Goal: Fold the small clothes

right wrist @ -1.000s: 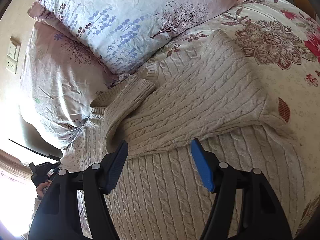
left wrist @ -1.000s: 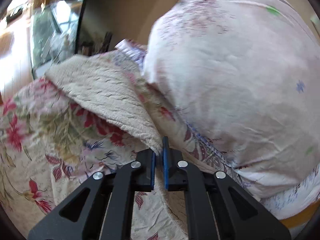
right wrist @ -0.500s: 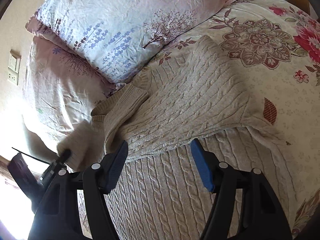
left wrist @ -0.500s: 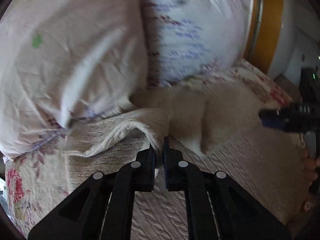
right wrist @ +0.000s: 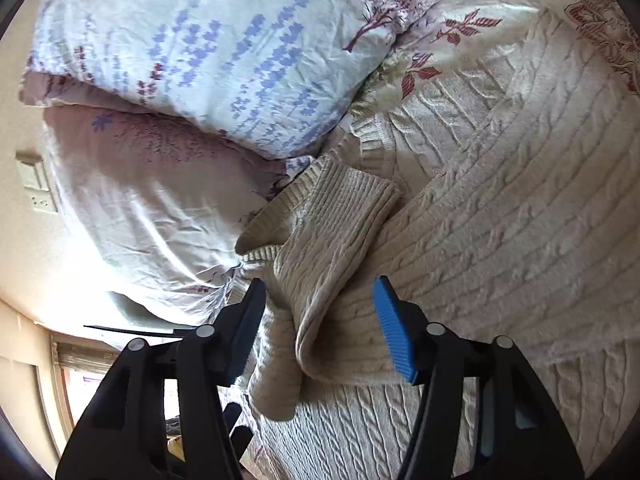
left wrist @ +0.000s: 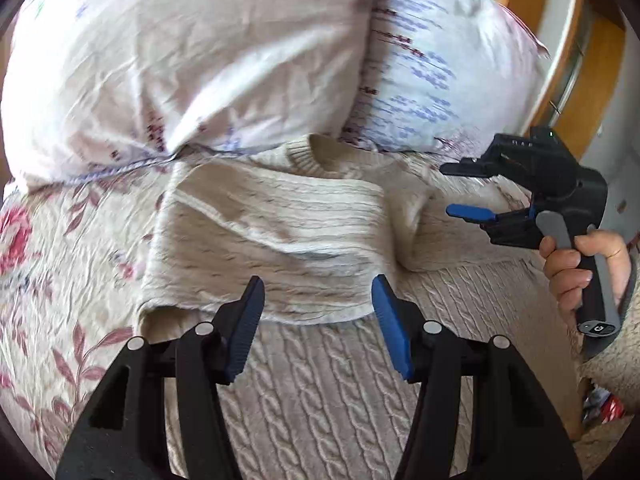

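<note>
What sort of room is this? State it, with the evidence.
Most likely a bedroom. Two floral pillows lean against the wall above a flowered bedspread, with a cream cable-knit sweater spread on it, and a wall switch plate beside them.

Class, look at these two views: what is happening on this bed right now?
A person with a gripper in each hand is folding a cream cable-knit sweater on a floral bedspread, by two pillows. One sleeve lies folded across the body. The left gripper is opening, with nothing between its jaws. The right gripper is closing around the sleeve's fold, its pads not yet pressing.
</note>
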`<move>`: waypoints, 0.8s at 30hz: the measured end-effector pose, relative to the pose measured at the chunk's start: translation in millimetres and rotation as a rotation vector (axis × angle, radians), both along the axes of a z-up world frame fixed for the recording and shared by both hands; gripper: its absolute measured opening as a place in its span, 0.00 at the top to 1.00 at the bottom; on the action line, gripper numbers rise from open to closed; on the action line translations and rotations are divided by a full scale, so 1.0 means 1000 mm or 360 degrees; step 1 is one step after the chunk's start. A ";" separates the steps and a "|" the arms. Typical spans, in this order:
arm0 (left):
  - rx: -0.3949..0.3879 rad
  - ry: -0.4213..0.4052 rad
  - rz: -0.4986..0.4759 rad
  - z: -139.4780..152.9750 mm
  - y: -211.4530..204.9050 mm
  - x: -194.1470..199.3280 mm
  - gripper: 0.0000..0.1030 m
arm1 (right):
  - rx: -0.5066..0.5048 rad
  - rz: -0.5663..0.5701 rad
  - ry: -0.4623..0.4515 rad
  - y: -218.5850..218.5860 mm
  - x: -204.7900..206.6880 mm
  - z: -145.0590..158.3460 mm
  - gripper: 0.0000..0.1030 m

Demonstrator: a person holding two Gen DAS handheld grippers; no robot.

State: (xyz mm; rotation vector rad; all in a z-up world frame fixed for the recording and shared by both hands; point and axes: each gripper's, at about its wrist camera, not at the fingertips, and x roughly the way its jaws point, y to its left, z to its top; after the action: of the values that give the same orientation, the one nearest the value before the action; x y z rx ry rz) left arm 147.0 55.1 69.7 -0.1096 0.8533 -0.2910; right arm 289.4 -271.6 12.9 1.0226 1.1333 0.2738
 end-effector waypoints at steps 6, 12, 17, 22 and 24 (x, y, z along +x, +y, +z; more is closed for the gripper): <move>-0.0019 0.0066 0.0214 -0.003 0.034 -0.001 0.44 | 0.0018 -0.0077 0.0071 0.008 0.026 -0.018 0.81; -0.0010 0.0085 0.0296 -0.003 0.047 0.006 0.42 | -0.0162 -0.0092 -0.0213 0.002 0.026 0.032 0.90; -0.0057 0.0117 0.0373 -0.006 0.057 0.020 0.42 | -0.0325 -0.0034 -0.0633 0.002 0.010 0.113 0.90; -0.0086 0.0135 0.0416 -0.008 0.061 0.026 0.42 | -0.0525 0.0143 -0.0973 0.037 -0.015 0.172 0.90; -0.0083 0.0134 0.0432 -0.009 0.062 0.026 0.42 | -0.0632 0.0313 -0.0986 0.065 -0.019 0.170 0.90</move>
State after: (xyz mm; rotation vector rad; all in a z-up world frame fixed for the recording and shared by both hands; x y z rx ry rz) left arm 172.8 117.6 60.9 -0.2854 0.9031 -0.0544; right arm 270.1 -206.6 183.3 0.4223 0.6782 0.4640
